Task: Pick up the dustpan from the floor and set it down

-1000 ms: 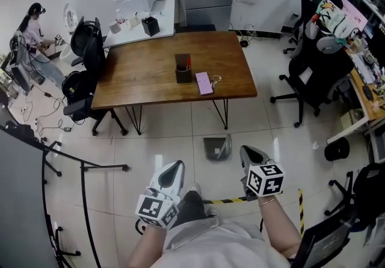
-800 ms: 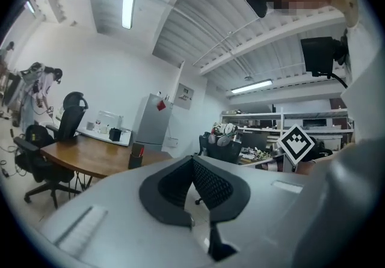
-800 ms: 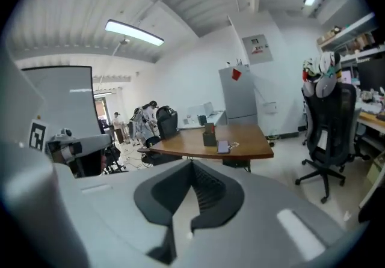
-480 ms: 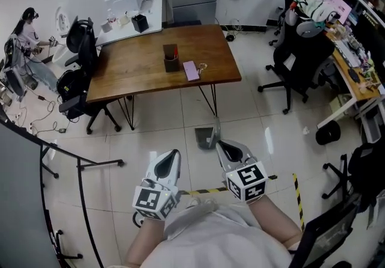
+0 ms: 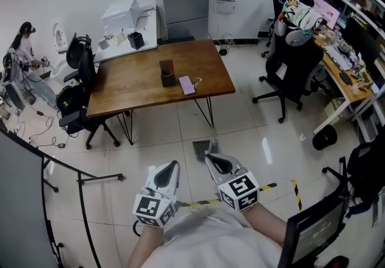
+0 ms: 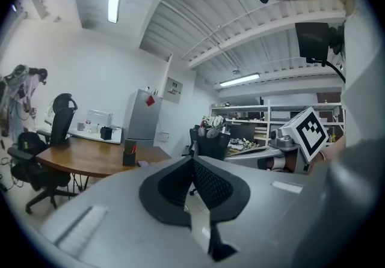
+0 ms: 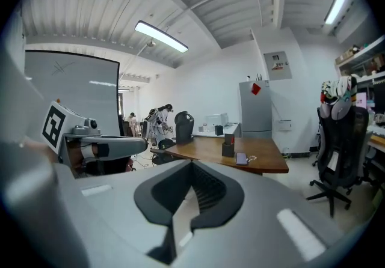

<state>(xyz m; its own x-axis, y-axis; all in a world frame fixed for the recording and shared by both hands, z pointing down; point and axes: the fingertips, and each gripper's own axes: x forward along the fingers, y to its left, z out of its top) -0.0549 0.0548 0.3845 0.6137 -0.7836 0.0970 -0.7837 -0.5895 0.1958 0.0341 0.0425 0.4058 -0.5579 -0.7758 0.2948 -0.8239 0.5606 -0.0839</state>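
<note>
The grey dustpan [image 5: 201, 146] lies on the tiled floor in front of the wooden table. In the head view my right gripper [image 5: 209, 156] is held up and its tip overlaps the dustpan's near edge. Its own view shows this right gripper [image 7: 191, 164] pointing about level across the room, jaws shut with nothing between them. My left gripper [image 5: 174, 165] is beside it to the left, apart from the dustpan. The left gripper view shows the left gripper [image 6: 192, 160] with its tips together and holding nothing.
A wooden table [image 5: 138, 83] with a pen holder [image 5: 166, 73] and a pink notebook [image 5: 187, 85] stands beyond the dustpan. Office chairs [image 5: 287, 65] flank it. Yellow-black tape [image 5: 266, 187] marks the floor. A black rail [image 5: 78, 167] runs at the left; a person [image 5: 24, 38] sits far left.
Both grippers have shifted left in the head view; the right one moved more and rolled, from right of the dustpan to overlapping its near edge. The dustpan stays on the floor.
</note>
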